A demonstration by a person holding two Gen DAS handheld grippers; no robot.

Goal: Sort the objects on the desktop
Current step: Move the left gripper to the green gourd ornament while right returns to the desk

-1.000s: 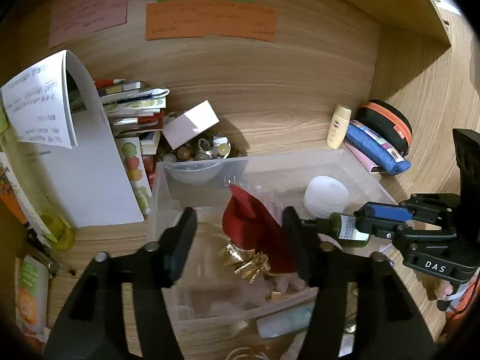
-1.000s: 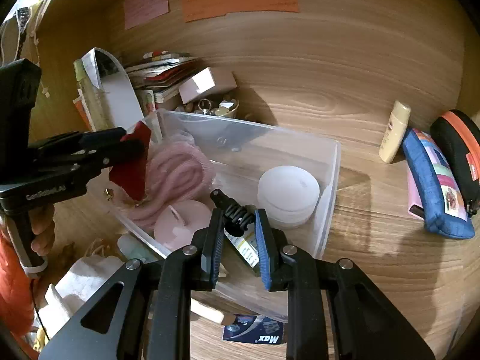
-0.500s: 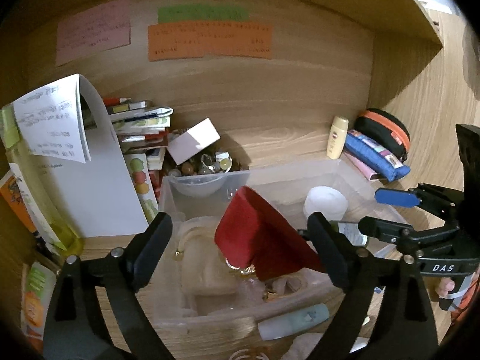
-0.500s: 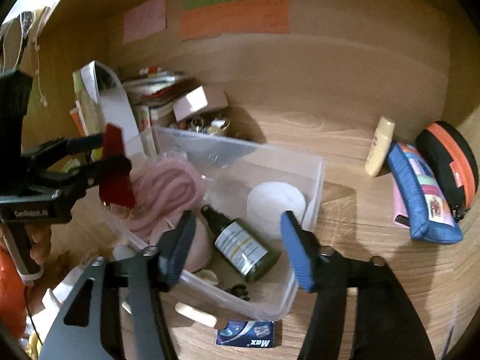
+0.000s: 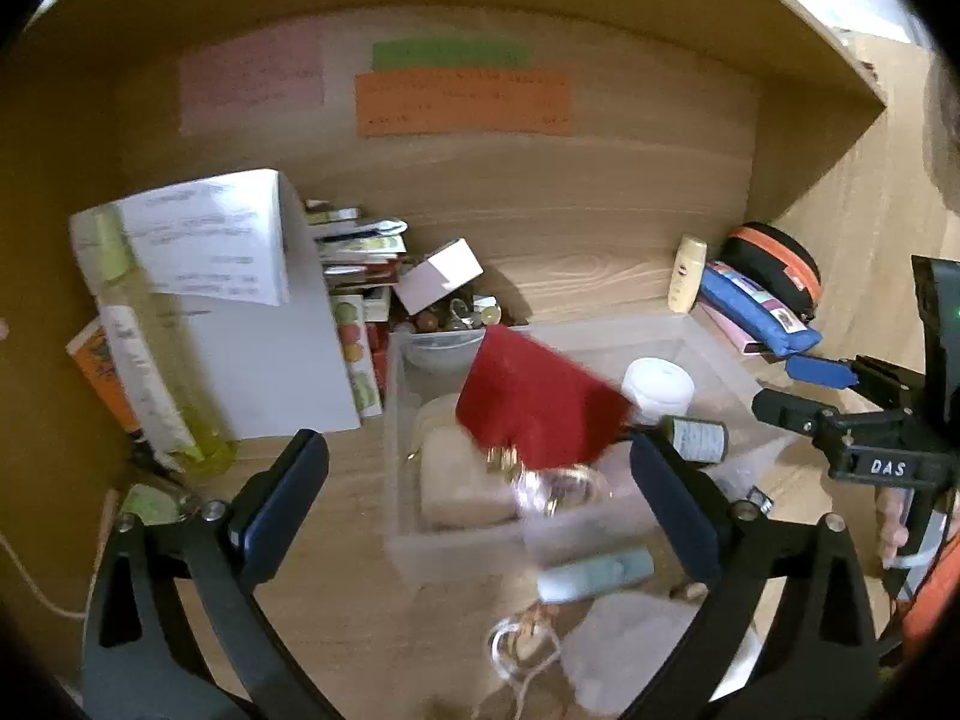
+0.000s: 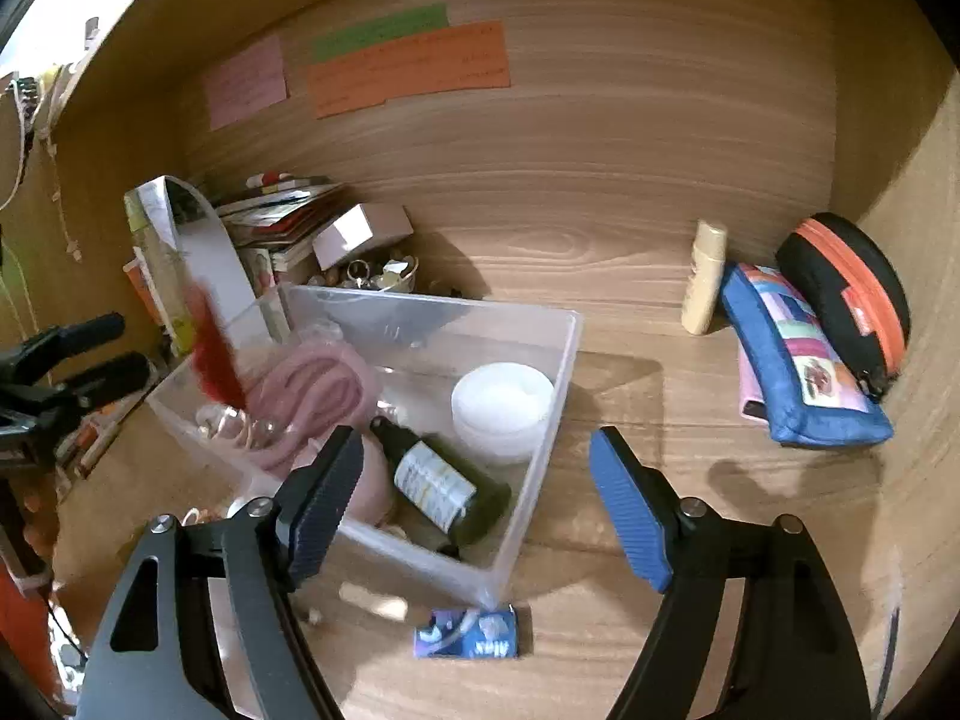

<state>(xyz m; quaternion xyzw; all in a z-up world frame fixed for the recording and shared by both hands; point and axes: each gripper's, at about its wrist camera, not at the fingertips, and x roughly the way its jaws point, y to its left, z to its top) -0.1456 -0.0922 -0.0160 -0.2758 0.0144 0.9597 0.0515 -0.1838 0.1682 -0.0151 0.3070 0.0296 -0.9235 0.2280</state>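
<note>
Red pouch (image 5: 534, 402), blurred, apparently over the clear bin (image 6: 540, 420), beside dark bottle (image 6: 444, 480) lying inside. Left gripper (image 5: 480, 480) spread wide, just opened, pinching nothing. Right gripper (image 6: 474, 498) likewise just opened, empty, spread above the bottle.

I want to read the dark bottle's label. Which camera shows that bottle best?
The right wrist view: the dark green bottle lies whole in the clear bin, label up. The left wrist view shows only part of it behind a gripper finger.
</note>
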